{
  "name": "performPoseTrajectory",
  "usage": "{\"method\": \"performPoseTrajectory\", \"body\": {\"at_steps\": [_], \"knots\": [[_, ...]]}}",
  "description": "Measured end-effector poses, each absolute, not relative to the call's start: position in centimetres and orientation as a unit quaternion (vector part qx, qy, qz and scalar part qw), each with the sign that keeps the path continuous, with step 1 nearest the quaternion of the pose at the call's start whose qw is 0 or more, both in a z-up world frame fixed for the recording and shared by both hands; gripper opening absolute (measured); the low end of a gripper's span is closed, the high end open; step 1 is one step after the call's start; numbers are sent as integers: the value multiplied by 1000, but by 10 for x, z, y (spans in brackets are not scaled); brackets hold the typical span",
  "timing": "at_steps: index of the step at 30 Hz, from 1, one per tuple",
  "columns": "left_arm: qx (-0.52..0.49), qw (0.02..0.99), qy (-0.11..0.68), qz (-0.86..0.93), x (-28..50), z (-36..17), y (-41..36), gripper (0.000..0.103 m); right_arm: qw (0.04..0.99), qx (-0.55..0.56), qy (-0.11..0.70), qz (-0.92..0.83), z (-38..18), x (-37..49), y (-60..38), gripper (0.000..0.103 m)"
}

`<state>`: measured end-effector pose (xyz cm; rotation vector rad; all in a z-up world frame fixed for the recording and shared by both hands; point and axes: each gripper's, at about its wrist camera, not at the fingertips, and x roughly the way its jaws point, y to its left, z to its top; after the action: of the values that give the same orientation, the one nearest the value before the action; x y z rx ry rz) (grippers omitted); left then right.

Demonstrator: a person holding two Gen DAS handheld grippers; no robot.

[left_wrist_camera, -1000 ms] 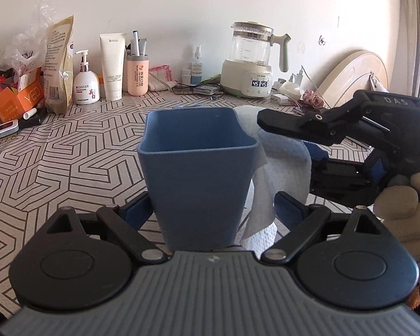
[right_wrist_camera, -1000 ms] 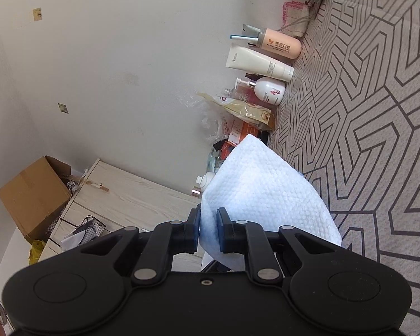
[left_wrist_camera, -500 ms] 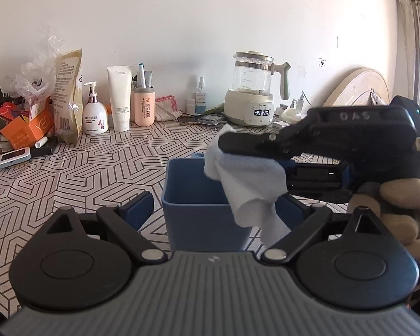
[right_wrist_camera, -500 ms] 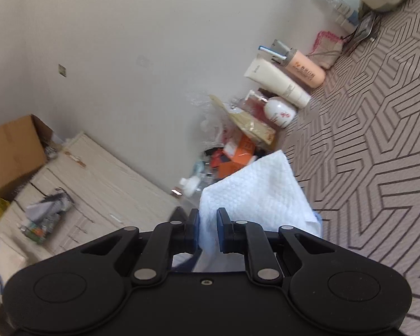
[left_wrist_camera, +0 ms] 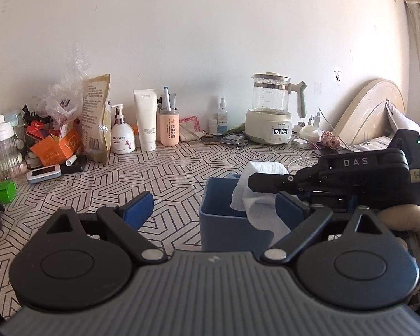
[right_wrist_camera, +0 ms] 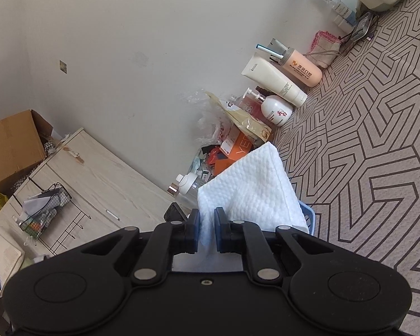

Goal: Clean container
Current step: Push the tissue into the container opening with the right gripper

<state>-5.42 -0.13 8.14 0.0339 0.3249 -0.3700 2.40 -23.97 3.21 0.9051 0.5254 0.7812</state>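
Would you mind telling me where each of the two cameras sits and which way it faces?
Left wrist view: sits on the left hand-held gripper, looking roughly level across the patterned table to the wall; its open fingers flank the blue container; the right hand-held gripper and a hand show.
Right wrist view: sits on the right hand-held gripper, rolled sideways, facing the wall clutter; its jaws are closing on the white wipe.
Shared: wipe, container, kettle base, pink cup.

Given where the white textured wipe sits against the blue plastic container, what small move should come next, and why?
Probably push the white textured wipe down into the blue plastic container. The right gripper, jaws closing on the wipe, holds it draped over the rim, while the left gripper stands open around the container, not pressing it.
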Motion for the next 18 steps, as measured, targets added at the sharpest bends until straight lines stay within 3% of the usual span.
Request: {"method": "performPoseTrajectory", "body": {"at_steps": [9,18], "knots": [[43,975,174,-129,-50,74,5,95,805,403,239,364,35,15,-239,14],[-27,979,164,-117,-52,84,30,95,789,422,234,379,28,16,-243,13]]}}
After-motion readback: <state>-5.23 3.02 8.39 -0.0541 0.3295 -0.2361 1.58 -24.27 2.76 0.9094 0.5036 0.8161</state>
